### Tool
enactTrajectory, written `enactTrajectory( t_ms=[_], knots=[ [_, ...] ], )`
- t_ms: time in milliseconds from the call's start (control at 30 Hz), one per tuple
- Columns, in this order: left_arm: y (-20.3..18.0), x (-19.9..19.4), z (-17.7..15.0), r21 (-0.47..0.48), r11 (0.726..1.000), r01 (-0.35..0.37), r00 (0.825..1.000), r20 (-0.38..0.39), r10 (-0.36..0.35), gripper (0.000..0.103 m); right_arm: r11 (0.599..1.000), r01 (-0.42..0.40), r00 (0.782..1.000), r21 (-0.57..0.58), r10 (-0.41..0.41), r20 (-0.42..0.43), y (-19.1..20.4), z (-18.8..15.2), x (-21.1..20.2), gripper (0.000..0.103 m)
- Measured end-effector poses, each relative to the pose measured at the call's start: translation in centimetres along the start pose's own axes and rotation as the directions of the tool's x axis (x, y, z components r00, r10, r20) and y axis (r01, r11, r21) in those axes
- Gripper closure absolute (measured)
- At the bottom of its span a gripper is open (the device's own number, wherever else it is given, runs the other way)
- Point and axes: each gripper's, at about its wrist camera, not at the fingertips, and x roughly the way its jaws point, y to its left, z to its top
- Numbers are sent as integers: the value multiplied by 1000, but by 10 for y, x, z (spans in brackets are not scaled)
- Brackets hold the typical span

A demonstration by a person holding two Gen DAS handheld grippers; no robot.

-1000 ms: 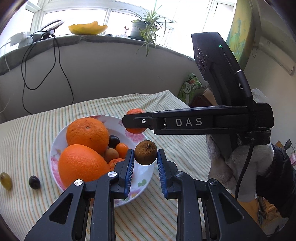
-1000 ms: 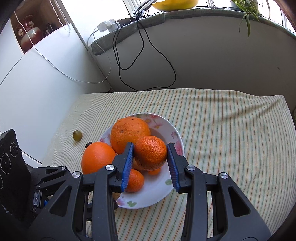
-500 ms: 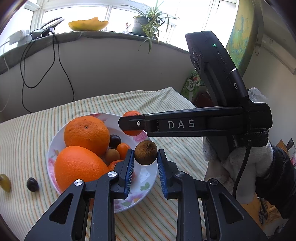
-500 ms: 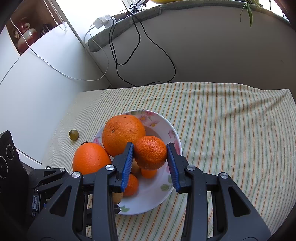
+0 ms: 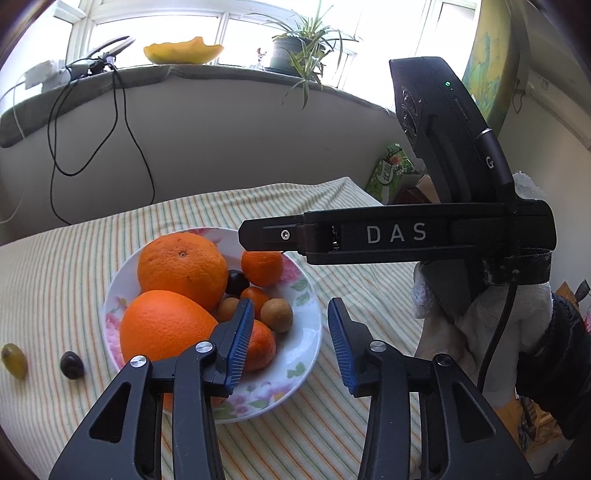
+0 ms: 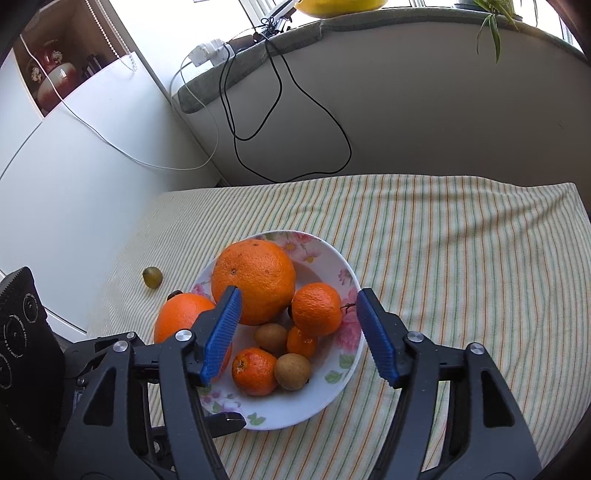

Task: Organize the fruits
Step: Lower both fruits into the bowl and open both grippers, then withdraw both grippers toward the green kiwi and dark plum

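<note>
A white flowered bowl (image 5: 306,343) (image 6: 325,398) on the striped tablecloth holds two big oranges (image 5: 181,264) (image 6: 255,280), a mandarin (image 5: 262,267) (image 6: 317,309), smaller tangerines, dark grapes and two small brown fruits (image 5: 277,314) (image 6: 292,371). My left gripper (image 5: 291,343) is open and empty over the bowl's near right part. My right gripper (image 6: 299,338) is open and empty above the bowl; its side also shows in the left wrist view (image 5: 399,236). A green grape (image 5: 14,360) (image 6: 152,277) and a dark grape (image 5: 71,364) lie on the cloth left of the bowl.
A grey ledge (image 6: 388,22) with cables (image 6: 280,110) and a potted plant (image 5: 299,48) runs behind the table. A white cabinet (image 6: 74,166) stands at the left. The table's right edge (image 5: 373,195) drops toward a green bag (image 5: 391,173).
Both grippers have opened. The brown fruit has left my left gripper and lies in the bowl. The mandarin has left my right gripper and rests in the bowl.
</note>
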Motion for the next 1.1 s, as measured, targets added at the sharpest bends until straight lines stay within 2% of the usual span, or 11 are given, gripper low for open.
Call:
enactTrajectory(
  t_ms=[133, 600, 700, 867, 1100],
  knots=[
    [-1, -5, -2, 0, 1000, -1, 1000, 6, 1, 59, 1000, 5, 1000, -3, -5, 13, 4, 0, -4, 28],
    [2, -25, -6, -6, 1000, -19, 999, 37, 19, 47, 1000, 11, 1000, -24, -10, 23, 20, -1, -12, 27],
    [6, -31, -6, -8, 999, -33, 998, 48, 34, 40, 999, 17, 999, -38, -16, 35, 26, -1, -15, 18],
    [16, -39, -6, -28, 998, -59, 996, 61, 61, 35, 997, 19, 999, -77, -15, 47, 41, 1, -17, 16],
    [38, -54, -12, -61, 993, -99, 992, 73, 103, 35, 990, 16, 998, -143, -8, 57, 64, 6, -15, 15]
  ],
)
